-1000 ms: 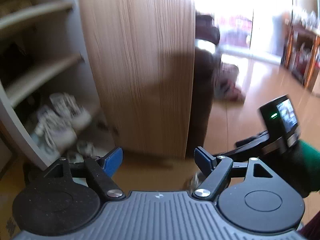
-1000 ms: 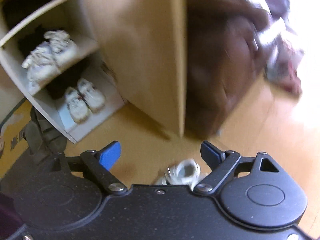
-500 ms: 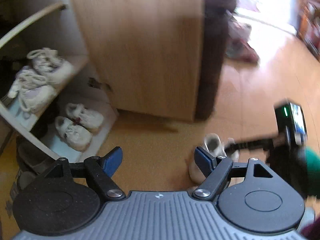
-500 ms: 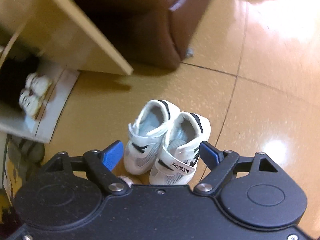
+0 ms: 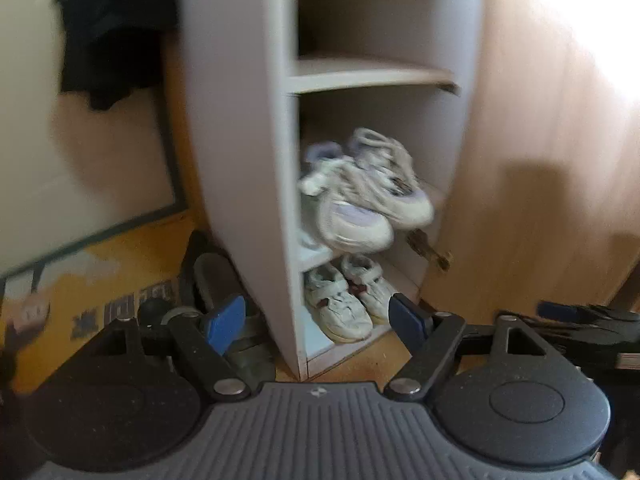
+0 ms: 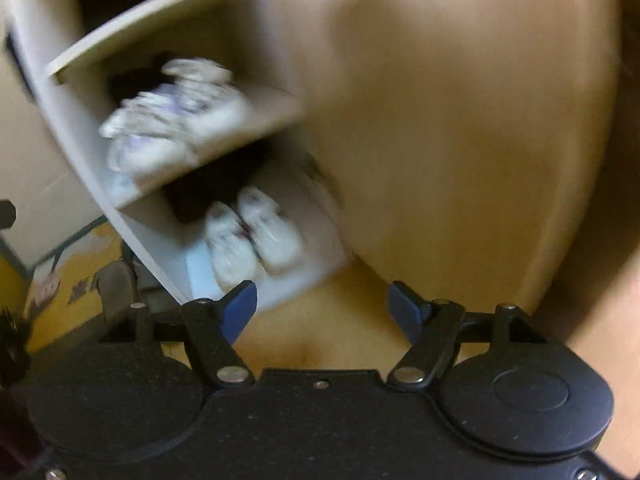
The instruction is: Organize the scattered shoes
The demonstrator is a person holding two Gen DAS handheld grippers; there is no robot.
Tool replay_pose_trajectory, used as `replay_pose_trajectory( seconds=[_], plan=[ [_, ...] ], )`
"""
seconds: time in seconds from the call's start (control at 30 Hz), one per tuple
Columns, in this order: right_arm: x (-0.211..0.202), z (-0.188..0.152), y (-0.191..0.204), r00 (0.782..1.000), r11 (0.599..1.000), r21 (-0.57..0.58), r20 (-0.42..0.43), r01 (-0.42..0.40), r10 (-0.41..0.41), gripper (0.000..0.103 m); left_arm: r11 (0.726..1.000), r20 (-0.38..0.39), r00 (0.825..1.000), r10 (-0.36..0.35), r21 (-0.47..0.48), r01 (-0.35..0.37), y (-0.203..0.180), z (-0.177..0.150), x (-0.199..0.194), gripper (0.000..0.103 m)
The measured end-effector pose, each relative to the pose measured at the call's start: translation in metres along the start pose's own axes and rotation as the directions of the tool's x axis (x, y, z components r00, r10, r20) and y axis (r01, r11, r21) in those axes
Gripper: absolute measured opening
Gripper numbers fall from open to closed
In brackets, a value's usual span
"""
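Presently both claws carry nothing: left claw (image 5: 316,322) spread, right claw (image 6: 322,308) spread though just narrowing. Ahead of both, paired sneakers (image 5: 348,300) sit on the cabinet (image 5: 240,140) bottom shelf, toes outward for retrieval.

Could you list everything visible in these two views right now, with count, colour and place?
Shoe cabinet: one, pale grey with wood-tone door, open, centre.
Large sneakers: one pair, white and lilac, on the middle shelf.
Small strap shoes: one pair, white with dark red trim, on the bottom shelf.
Upper shelf: one, pale, nothing seen on it.
Dark slippers: count unclear, grey-green, on the floor left of the cabinet.
Dark garment: one, black, hanging upper left.
Floor: yellow-tan.
Left claw: black, blue pads, open, empty.
Right claw: black, blue pads, open, empty, jaws just been closing.
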State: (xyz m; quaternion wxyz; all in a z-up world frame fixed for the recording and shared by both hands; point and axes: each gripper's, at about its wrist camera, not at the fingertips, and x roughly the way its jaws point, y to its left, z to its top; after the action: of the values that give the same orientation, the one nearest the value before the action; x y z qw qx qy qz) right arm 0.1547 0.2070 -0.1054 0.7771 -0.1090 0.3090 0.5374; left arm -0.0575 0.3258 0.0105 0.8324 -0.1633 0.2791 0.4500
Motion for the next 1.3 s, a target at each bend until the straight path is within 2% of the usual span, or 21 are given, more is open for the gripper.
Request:
replay_pose_trajectory(
  seconds=[0.13,0.17,0.27,0.4,0.53,0.7,0.83,0.97,1.1,1.3],
  plan=[
    [0.024,0.03,0.052,0.997,0.987,-0.158,0.069,-0.026,0.037,0.076,0.999,0.014,1.0,-0.023,-0.031,0.024,0.011,0.007,-0.005,0.079],
    [0.03,0.038,0.066,0.995,0.979,-0.2,0.085,-0.032,0.05,0.079,0.999,0.014,0.999,-0.03,-0.036,0.03,0.012,0.008,-0.005,0.079],
    [0.048,0.057,0.088,0.992,0.969,-0.241,0.098,-0.056,0.082,0.081,0.998,0.013,0.999,-0.044,-0.052,0.045,0.014,0.008,-0.006,0.079],
    [0.068,0.069,0.1,0.992,0.959,-0.276,0.096,-0.056,0.086,0.081,0.996,0.013,0.998,-0.069,-0.057,0.07,0.012,0.008,-0.004,0.079],
    [0.084,0.072,0.099,0.997,0.949,-0.315,0.076,-0.005,0.031,0.08,0.994,0.008,0.996,-0.084,-0.073,0.084,0.014,0.007,-0.004,0.079],
    [0.095,0.081,0.094,0.996,0.938,-0.346,0.087,0.017,0.014,0.082,0.992,0.006,0.995,-0.097,-0.086,0.097,0.015,0.005,-0.005,0.079],
    [0.107,0.091,0.089,0.996,0.947,-0.319,0.083,0.044,-0.018,0.082,0.991,0.004,0.995,-0.1,-0.093,0.1,0.017,0.003,-0.005,0.079],
    [0.106,0.092,0.081,0.996,0.978,-0.209,0.091,0.022,-0.003,0.081,0.989,0.005,0.994,-0.107,-0.1,0.107,0.018,0.002,-0.005,0.079],
    [0.111,0.085,0.086,0.997,0.971,-0.239,0.072,0.009,0.008,0.081,0.989,0.004,0.994,-0.112,-0.1,0.111,0.018,0.002,-0.006,0.079],
    [0.12,0.094,0.076,0.998,0.986,-0.167,0.051,-0.02,0.029,0.083,0.988,0.014,0.994,-0.11,-0.108,0.111,0.018,0.004,-0.008,0.079]
  ],
)
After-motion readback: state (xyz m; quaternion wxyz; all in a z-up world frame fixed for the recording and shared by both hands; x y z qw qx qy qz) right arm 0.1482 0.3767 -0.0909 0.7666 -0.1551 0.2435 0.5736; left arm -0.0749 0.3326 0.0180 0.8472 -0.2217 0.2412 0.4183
